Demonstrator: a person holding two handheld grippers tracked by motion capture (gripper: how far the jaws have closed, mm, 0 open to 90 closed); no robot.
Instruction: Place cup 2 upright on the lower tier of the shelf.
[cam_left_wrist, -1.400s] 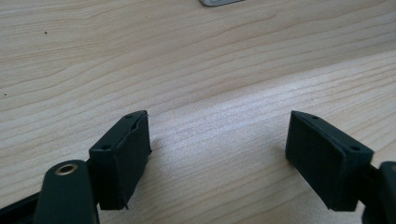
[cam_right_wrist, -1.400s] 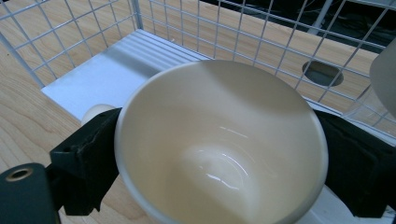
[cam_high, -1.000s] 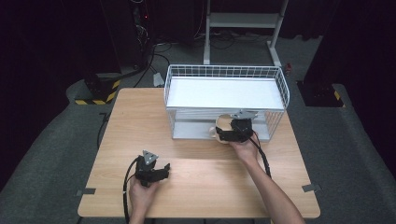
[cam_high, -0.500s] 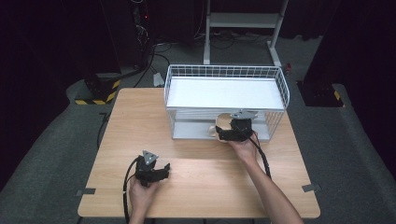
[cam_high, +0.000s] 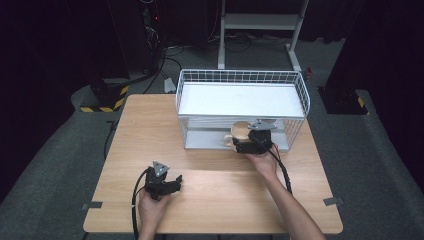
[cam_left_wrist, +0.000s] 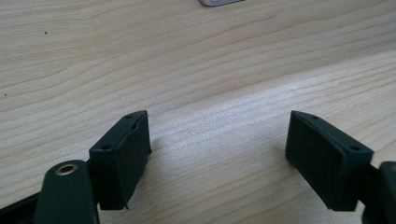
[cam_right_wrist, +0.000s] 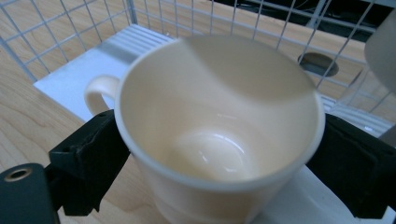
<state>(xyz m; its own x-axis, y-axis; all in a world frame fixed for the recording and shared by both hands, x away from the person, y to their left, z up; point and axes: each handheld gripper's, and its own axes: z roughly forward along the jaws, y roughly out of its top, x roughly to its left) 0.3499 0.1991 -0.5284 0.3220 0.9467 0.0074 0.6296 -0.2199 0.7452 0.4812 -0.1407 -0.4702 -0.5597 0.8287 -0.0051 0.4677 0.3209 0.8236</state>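
The wooden counter (cam_high: 210, 150) fills the middle of the high view. A white wire basket (cam_high: 242, 80) with a white floor sits in its upper right part. At the basket's near wall, right of centre, the right gripper (cam_high: 248, 141) grasps a cream mug (cam_high: 239, 131), its jaws clenched on the mug's two sides. In the right gripper view the mug (cam_right_wrist: 219, 135) stands upright and empty in the centre, handle toward the upper left, the basket wires just behind it. The step in hand looks like carrying the mug to the basket; the next move probably calls for lifting it above the rim, since the near wire wall stands in the way. The left gripper (cam_high: 162, 184) rests at the lower left of the counter, jaws released and spread wide over bare wood, well apart from the mug.
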